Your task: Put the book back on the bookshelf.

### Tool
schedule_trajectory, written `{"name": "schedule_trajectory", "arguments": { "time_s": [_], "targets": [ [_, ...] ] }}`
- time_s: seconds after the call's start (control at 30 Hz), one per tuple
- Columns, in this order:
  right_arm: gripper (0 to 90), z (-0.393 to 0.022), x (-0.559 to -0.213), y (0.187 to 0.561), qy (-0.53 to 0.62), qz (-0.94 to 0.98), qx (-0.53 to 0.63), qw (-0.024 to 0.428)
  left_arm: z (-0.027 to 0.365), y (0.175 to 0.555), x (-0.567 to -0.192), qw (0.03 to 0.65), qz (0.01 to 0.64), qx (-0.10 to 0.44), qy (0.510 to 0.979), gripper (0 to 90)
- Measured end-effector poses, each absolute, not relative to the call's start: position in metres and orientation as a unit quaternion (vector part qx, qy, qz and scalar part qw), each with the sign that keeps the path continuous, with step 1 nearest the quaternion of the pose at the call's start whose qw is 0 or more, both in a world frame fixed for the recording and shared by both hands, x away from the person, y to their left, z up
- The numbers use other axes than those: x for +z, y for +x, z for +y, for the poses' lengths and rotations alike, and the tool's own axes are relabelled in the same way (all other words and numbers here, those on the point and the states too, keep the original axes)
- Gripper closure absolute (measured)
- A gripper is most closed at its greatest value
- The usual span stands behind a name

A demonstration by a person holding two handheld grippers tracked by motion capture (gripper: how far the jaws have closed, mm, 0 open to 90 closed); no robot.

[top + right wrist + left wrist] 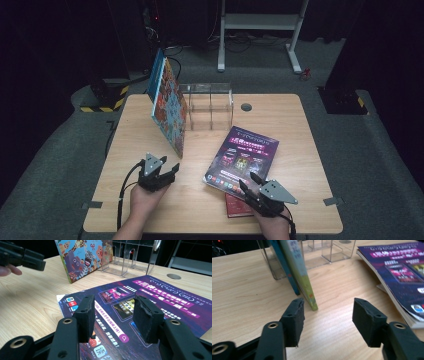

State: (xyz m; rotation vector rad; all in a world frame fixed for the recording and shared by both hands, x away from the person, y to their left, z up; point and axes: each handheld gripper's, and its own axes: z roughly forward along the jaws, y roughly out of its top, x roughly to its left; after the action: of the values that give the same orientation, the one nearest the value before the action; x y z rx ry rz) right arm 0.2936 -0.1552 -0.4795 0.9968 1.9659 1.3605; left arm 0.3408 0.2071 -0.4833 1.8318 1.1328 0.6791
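High view shows the left gripper point(168, 172) spread and empty, just below the picture book point(169, 107) leaning at the clear rack point(210, 106), 11 o'clock; right gripper point(251, 186) spread over the purple magazine point(243, 156). Next move, I judge: grasp the magazine edge

The left gripper point(165, 175) hovered over the table point(280, 107), its jaws apart with nothing between them. Just ahead of it stood the picture book point(169, 107), upright and leaning, with a second book point(280, 260) close behind. Beyond these sat the clear rack point(210, 105). The right gripper point(251, 186), jaws apart, hung over the near edge of the magazine point(245, 152), which lay flat on a smaller book point(236, 207).
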Motion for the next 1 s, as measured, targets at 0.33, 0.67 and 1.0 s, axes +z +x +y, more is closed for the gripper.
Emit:
{"name": "schedule_trajectory", "arguments": {
  "time_s": [0.33,0.67,1.0],
  "targets": [
    [52.0,-0.16,-0.478,0.298,0.375,0.733,0.502,0.265,0.193,0.333,-0.499,0.44,0.438,0.25,0.743,45.5],
    [51.2,-0.167,-0.482,0.3,0.392,0.733,0.483,0.277,0.17,0.336,-0.504,0.446,0.425,0.207,0.76,41.5],
    [50.4,-0.176,-0.484,0.292,0.405,0.729,0.472,0.286,0.157,0.337,-0.499,0.47,0.419,0.197,0.752,40.4]
  ]
}}
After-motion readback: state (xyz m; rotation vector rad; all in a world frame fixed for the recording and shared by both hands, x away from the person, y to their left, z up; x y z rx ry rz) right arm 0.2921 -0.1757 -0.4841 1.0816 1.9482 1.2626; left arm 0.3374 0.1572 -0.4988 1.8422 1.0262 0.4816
